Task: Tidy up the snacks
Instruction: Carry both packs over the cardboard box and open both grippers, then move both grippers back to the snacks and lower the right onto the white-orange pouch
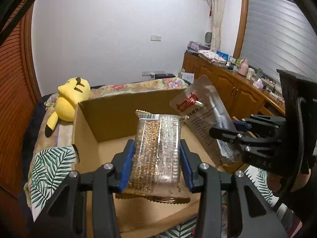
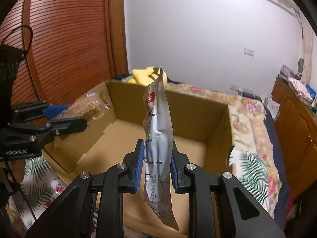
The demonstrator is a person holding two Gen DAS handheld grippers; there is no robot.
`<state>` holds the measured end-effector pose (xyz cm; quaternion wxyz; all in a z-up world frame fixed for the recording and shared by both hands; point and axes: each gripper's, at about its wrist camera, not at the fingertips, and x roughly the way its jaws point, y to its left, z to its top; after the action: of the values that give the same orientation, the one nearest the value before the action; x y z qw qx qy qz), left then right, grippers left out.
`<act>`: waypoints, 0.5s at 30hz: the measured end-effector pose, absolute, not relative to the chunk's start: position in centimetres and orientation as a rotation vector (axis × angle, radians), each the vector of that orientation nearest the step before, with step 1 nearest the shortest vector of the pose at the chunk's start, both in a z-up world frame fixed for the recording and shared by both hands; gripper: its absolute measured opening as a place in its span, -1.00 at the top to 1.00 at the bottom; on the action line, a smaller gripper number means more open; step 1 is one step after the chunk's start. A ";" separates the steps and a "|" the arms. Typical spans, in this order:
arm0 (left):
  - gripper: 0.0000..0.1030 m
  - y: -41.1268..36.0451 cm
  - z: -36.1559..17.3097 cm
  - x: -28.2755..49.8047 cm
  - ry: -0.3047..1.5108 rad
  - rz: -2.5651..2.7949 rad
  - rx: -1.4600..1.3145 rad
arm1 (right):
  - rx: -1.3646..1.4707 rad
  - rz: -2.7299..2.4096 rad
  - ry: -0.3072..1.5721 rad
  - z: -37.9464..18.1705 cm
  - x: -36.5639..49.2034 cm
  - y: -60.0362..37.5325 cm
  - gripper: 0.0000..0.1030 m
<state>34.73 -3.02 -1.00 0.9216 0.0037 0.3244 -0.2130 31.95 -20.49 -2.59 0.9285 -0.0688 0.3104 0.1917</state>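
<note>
My left gripper (image 1: 156, 154) is shut on a clear pack of puffed-grain bars (image 1: 156, 148), held lengthwise above the floor of an open cardboard box (image 1: 111, 117). The same pack (image 2: 89, 109) and the left gripper (image 2: 65, 117) show at the left of the right wrist view, over the box's left wall. My right gripper (image 2: 156, 168) is shut on a silver pouch with a red label (image 2: 158, 138), held on edge above the box (image 2: 198, 115). In the left wrist view that pouch (image 1: 204, 119) and the right gripper (image 1: 225, 129) hang at the right side of the box.
The box stands on a bed with a floral cover (image 2: 251, 123) and a palm-leaf cloth (image 1: 49, 168). A yellow plush toy (image 1: 67, 101) lies behind the box's far left corner. A wooden cabinet with clutter (image 1: 237, 83) runs along the right wall. A slatted wooden door (image 2: 69, 39) is at left.
</note>
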 end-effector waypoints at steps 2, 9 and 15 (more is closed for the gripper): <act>0.18 -3.1 -1.3 34.9 0.675 -0.432 0.010 | -0.138 0.384 0.655 -3.3 32.1 -20.4 0.57; -0.08 -3.9 -1.6 34.5 0.671 -0.383 0.058 | -0.108 0.388 0.699 -4.4 32.1 -20.9 0.56; -0.28 -3.8 -0.8 33.0 0.642 -0.371 0.064 | -0.087 0.411 0.669 -3.5 30.6 -21.4 0.23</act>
<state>32.96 -3.77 -0.76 0.9315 0.0312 0.3137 -0.1813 30.63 -21.38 -3.52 0.9230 -0.0425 0.3258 0.2003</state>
